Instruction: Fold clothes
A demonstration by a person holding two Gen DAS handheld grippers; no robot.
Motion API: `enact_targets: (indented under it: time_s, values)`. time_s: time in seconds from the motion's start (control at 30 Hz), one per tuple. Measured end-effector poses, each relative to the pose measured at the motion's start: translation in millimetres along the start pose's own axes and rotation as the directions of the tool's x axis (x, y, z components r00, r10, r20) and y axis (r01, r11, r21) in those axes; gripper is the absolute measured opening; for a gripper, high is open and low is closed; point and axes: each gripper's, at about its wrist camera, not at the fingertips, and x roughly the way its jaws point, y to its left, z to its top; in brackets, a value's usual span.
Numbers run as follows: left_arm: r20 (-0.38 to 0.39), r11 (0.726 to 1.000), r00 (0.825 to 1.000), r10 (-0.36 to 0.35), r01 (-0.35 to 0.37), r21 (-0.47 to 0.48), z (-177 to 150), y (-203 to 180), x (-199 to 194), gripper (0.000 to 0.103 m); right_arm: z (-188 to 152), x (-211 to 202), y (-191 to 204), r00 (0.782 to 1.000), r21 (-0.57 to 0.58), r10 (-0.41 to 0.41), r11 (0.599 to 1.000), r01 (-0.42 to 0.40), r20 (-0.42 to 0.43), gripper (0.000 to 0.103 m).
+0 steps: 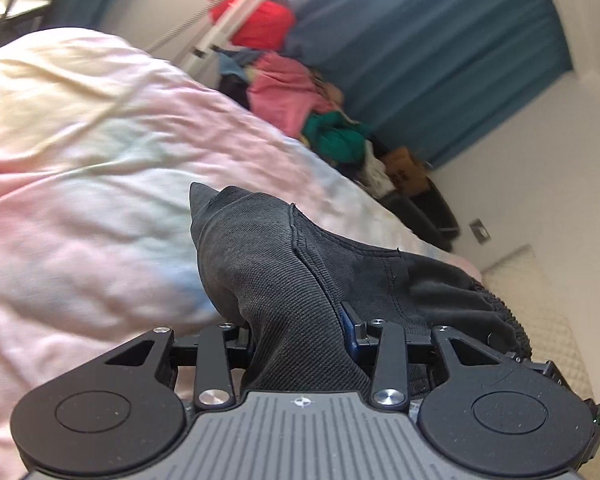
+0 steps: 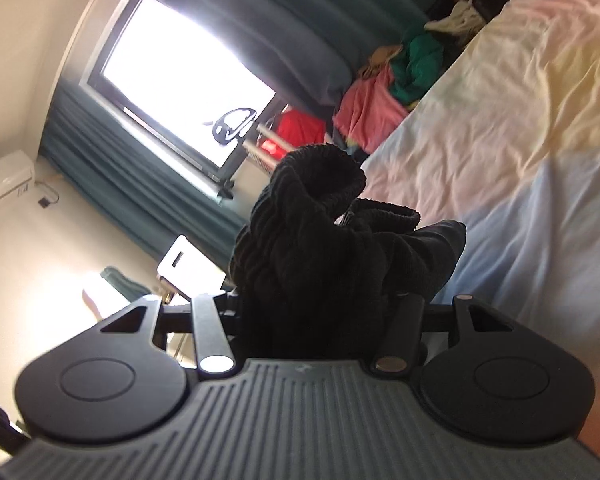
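Over bedspread (image 1: pixel 80 160): one black garment (image 1: pixel 284 280), two tongs (image 1: pixel 300 332).

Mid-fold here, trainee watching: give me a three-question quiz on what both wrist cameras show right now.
1. True or false: the left gripper is shut on the black garment.
2. Multiple choice: the pastel bedspread under the garment is A) plain grey, B) pink, yellow and blue, C) striped red.
3. Fill in: in the right wrist view, the right gripper holds bunched black fabric in front of a bright ____ framed by teal curtains.

Key: 1 true; 2 B; 3 window.
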Motion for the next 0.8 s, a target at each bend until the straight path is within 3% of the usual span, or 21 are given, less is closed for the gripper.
enact_targets:
  time_s: [0.13,0.4,0.57,0.63,0.8]
  values:
    - [-0.059,0.998,0.998,-0.03,0.033,0.049,18.4,-67.0,67.7,0.04,61.7,-13.9,-29.0,0.998,0.035,-0.031,0.999,0.03,0.049,0.056]
    - [-0.195,0.994,0.978,-0.069,0.084,0.074,60.8,-189.9,281.8,0.04,208.3,5.4,-116.8,0.975,0.144,-0.2,0.972,0.185,0.098,0.056]
    - [-0.262,0.994,0.963,-0.065,0.086,0.067,69.9,-230.2,412.5,0.04,253.6,24.4,-183.7,0.948,0.219,-0.298,0.938,0.268,0.116,0.056]
    - [-0.276,0.992,0.96,-0.054,0.082,0.093,65.6,-232.8,447.9,0.04,270.4,31.9,-210.2,0.935,0.248,-0.334,0.922,0.298,0.121,0.056]
    - [-0.331,0.989,0.944,-0.019,0.065,0.13,36.7,-203.9,498.7,0.041,250.4,47.1,-263.5,0.928,0.26,-0.363,0.907,0.331,0.085,0.056]
